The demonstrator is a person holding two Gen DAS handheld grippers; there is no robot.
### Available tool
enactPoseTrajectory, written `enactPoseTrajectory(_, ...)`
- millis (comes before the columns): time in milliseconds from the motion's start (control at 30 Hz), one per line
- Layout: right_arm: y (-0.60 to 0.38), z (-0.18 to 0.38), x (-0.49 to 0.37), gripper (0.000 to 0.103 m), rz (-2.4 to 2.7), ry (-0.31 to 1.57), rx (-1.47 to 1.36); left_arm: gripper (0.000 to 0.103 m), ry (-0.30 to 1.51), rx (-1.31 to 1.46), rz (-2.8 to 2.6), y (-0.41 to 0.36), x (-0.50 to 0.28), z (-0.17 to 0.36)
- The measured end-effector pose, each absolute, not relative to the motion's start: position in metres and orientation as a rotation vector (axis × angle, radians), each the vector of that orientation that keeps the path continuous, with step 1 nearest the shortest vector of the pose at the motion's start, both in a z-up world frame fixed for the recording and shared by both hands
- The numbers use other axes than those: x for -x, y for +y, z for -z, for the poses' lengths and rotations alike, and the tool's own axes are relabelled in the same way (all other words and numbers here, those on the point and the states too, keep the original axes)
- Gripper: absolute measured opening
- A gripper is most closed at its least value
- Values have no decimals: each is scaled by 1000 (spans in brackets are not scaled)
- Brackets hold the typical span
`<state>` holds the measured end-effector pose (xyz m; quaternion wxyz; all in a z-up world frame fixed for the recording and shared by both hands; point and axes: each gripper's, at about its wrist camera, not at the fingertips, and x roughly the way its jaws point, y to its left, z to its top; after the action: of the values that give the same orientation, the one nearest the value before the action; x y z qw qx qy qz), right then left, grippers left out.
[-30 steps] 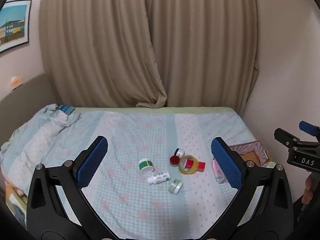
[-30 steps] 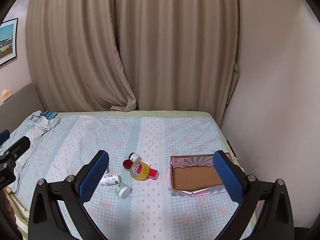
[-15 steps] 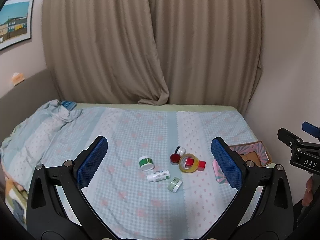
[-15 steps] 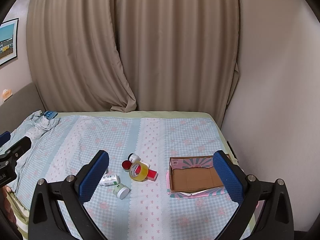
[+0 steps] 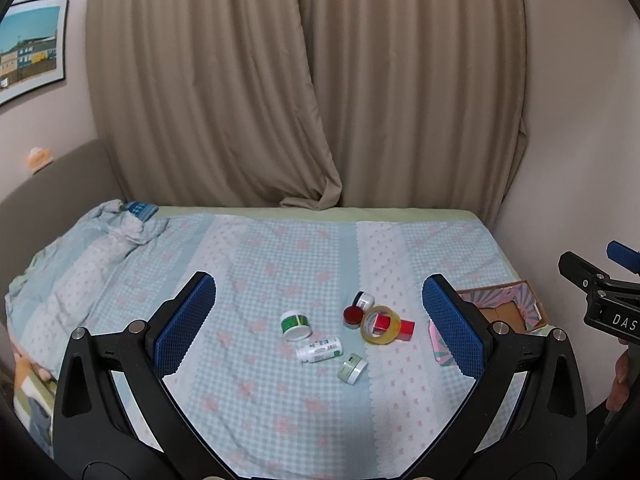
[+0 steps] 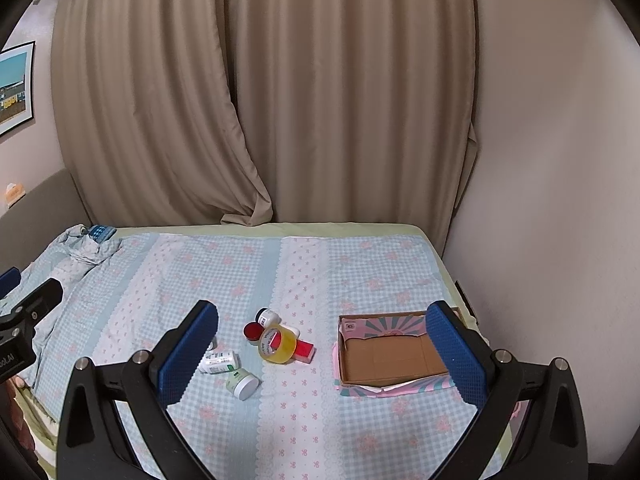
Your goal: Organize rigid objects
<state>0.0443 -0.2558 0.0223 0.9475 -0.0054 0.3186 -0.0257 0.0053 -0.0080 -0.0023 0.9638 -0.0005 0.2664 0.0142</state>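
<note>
Left wrist view has drifted back a touch over the last second, nothing grabbed. Both the left gripper (image 5: 320, 320) and right gripper (image 6: 322, 344) hang spread wide and empty. The tape roll (image 6: 277, 345) and small bottles (image 6: 218, 362) sit clustered mid-bed, the cardboard box (image 6: 384, 380) just right, probably empty.

The bed (image 6: 360, 272) has open sheet along its far edge and across its near edge — nothing stands there. Mid-bed, a tight cluster blocks the way: the tape roll (image 6: 277, 344) touching a red block (image 6: 304, 350), a red-lidded jar (image 6: 252, 331), a lying white bottle (image 6: 218, 361) and a pale green jar (image 6: 242, 384). Between the cluster and the open cardboard box (image 6: 390, 354) near the right edge runs a bare strip. A rumpled blanket (image 6: 82, 246) fills the far left corner.
</note>
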Motion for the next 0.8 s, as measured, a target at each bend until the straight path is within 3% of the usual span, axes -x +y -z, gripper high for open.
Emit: enactPoseTrajectory(800,-253,-22,-43,103,43,649,7,103,553,9,-27,-15,-5,8)
